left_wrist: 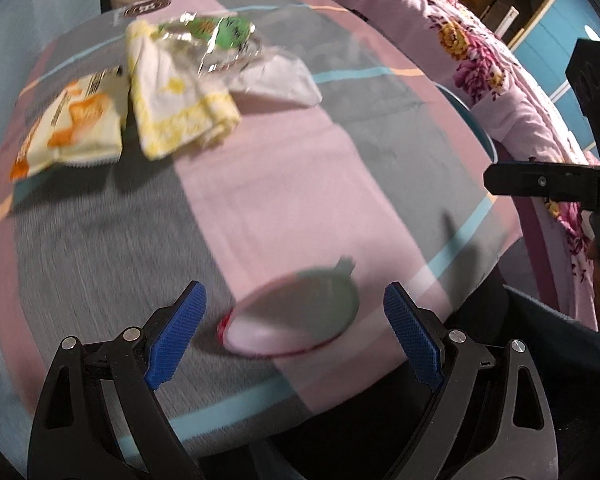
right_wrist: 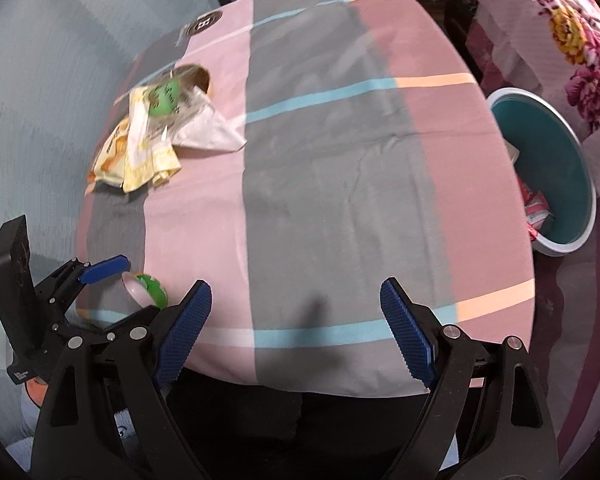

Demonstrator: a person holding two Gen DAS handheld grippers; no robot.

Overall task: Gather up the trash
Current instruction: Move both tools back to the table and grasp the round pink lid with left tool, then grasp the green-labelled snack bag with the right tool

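A small round cup (left_wrist: 296,312) with a red rim and a green side lies tipped over on the plaid cloth near the table's front edge. My left gripper (left_wrist: 295,290) hovers over it, open, its blue pads on either side and clear of it. Farther back lies a pile of trash: an orange-and-white snack wrapper (left_wrist: 72,128), a yellow-and-white wrapper (left_wrist: 176,108), clear plastic with a green label (left_wrist: 216,36) and a white tissue (left_wrist: 280,80). My right gripper (right_wrist: 296,286) is open with nothing in it, over the front middle of the cloth.
A teal bin (right_wrist: 580,208) stands beside the table's right edge, holding red-and-white wrappers (right_wrist: 536,208). A floral quilt (right_wrist: 560,32) lies beyond it. The plaid-covered table (right_wrist: 340,160) ends close in front of both grippers. A pale blue seat is on the left.
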